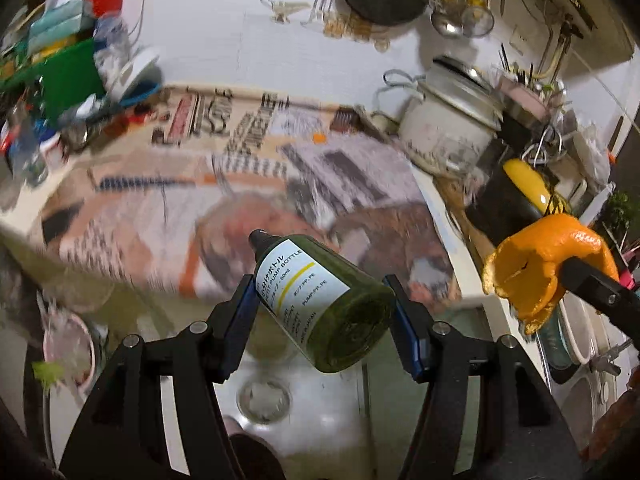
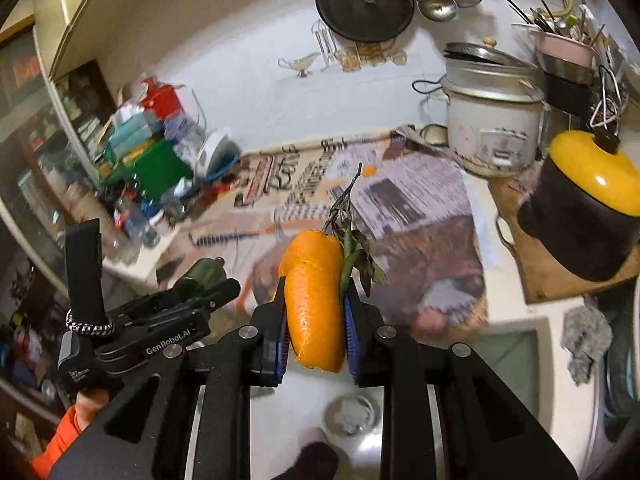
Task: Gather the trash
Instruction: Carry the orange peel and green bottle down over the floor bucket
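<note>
A dark green pump bottle (image 1: 324,304) with a white label hangs tilted in the air, cap pointing away, and my left gripper (image 1: 320,284) is shut on it with both blue pads pressing its sides. To the right, my right gripper (image 2: 316,292) is shut on a curled piece of orange peel (image 2: 316,300) that still carries a stem with dried leaves (image 2: 354,252). The left wrist view shows the same orange peel (image 1: 536,268) at its right edge. The bottle's tip (image 2: 200,274) shows at the left of the right wrist view. Both grippers hover over the front of the counter.
Newspaper (image 1: 240,184) covers the counter. A white rice cooker (image 2: 492,128) and a black pot with a yellow lid (image 2: 592,168) stand at the right, and a pile of boxes and packets (image 2: 152,152) at the left. A sink drain (image 2: 352,416) lies below the grippers. A pan and strainers hang on the wall.
</note>
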Tool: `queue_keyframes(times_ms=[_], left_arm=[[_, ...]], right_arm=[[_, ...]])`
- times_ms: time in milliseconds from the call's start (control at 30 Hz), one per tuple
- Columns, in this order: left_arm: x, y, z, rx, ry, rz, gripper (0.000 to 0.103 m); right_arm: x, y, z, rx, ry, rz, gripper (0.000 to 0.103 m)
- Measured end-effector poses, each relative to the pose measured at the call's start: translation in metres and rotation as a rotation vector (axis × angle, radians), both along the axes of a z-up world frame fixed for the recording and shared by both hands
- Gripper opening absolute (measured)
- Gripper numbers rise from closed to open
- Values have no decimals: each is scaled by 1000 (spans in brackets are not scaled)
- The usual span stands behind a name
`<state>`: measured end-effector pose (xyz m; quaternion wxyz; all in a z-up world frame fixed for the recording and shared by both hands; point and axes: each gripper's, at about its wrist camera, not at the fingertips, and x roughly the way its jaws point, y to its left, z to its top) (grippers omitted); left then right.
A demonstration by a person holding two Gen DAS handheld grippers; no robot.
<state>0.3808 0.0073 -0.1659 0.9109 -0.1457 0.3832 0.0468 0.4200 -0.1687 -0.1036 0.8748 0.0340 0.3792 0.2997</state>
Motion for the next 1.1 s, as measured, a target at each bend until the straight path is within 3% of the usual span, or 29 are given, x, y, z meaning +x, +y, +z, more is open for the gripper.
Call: queue_keyframes(times_ms=[267, 467, 600, 833, 1100], left_arm=[[-38, -48, -41, -24, 94, 29, 61], [-45, -46, -90, -40, 179, 15, 61], [-37, -34, -134, -47, 242, -23, 61], [-26, -4, -237, -77, 340, -59, 61], [-11, 25, -387, -158, 427, -53, 61]], right_arm=[[-24, -28, -28, -24, 68, 61, 21], [-28, -21, -63, -38, 116, 58, 21], [-24, -8, -102, -47, 165, 19, 21], [-8, 20, -201, -64, 286, -59, 21], [4, 34, -321, -87, 410, -95, 21]])
